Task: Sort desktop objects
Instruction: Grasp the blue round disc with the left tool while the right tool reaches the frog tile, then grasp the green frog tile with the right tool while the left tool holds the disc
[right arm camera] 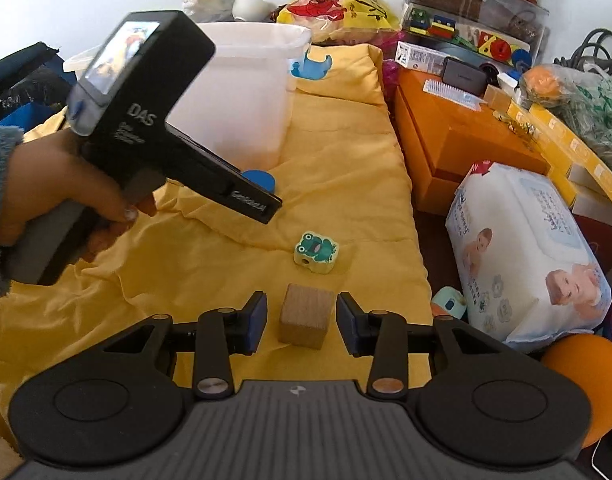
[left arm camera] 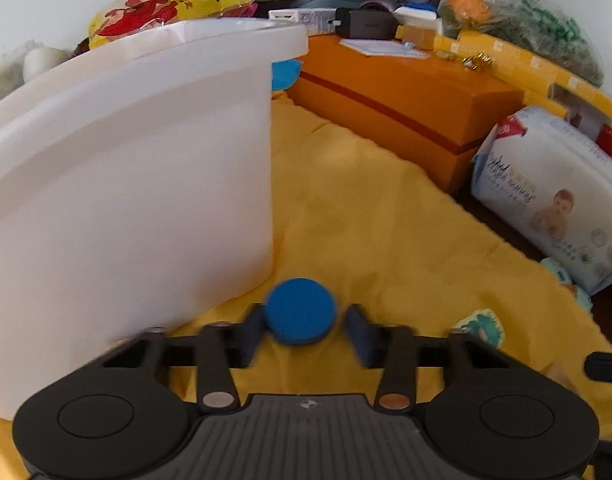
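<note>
Cloth (right arm camera: 338,152), yellow and wrinkled, covers the work surface. The left gripper (left arm camera: 306,330) reaches down beside the white tub (left arm camera: 125,184), its jaws half-closed around a blue disc (left arm camera: 299,310); the left pad touches the disc, while the right pad appears to stand just clear. The right gripper (right arm camera: 301,322) straddles a wooden cube (right arm camera: 305,315) on the cloth, with a gap on each side. A frog block (right arm camera: 316,252) lies just beyond the cube. An orange box (right arm camera: 458,140) and a wipes pack (right arm camera: 522,248) sit to the right.
</note>
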Available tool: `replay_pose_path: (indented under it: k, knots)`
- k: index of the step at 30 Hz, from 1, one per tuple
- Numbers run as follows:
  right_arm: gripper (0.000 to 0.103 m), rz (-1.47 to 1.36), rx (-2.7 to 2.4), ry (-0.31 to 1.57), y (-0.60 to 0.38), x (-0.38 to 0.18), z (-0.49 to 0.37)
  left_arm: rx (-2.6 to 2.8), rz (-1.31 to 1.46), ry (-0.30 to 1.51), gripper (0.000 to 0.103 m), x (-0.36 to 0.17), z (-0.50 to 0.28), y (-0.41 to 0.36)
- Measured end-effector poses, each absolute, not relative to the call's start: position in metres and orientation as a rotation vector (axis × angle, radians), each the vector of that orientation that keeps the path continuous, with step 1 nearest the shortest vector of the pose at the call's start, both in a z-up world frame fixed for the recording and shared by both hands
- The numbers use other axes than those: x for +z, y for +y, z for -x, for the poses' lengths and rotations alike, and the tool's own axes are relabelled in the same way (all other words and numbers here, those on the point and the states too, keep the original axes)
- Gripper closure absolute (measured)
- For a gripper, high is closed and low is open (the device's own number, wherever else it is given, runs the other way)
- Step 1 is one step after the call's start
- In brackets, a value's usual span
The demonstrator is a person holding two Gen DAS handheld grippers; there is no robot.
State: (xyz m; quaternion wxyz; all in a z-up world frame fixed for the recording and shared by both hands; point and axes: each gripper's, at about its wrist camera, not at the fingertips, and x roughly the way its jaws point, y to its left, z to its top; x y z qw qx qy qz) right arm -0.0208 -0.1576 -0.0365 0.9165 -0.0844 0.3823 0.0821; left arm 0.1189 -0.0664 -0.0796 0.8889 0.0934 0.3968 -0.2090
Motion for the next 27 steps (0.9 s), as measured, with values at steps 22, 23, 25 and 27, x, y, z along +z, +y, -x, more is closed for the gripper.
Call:
replay_pose_path:
  k: [22, 23, 25, 27]
  knots:
    - [0.058, 0.075, 0.163, 0.891, -0.163, -0.064, -0.054, -0.174, -0.104, 0.8, 0.062, -0.051, 0.0, 0.041]
    - [0.065, 0.067, 0.164, 0.897, -0.164, -0.066, -0.055, -0.166, -0.1, 0.794, 0.062, -0.048, 0.003, 0.044]
    - [0.067, 0.078, 0.179, 0.894, -0.161, -0.065, -0.054, -0.153, -0.094, 0.774, 0.061, -0.041, 0.006, 0.048]
    - [0.067, 0.092, 0.204, 0.883, -0.156, -0.061, -0.051, -0.147, -0.088, 0.747, 0.062, -0.03, 0.009, 0.051]
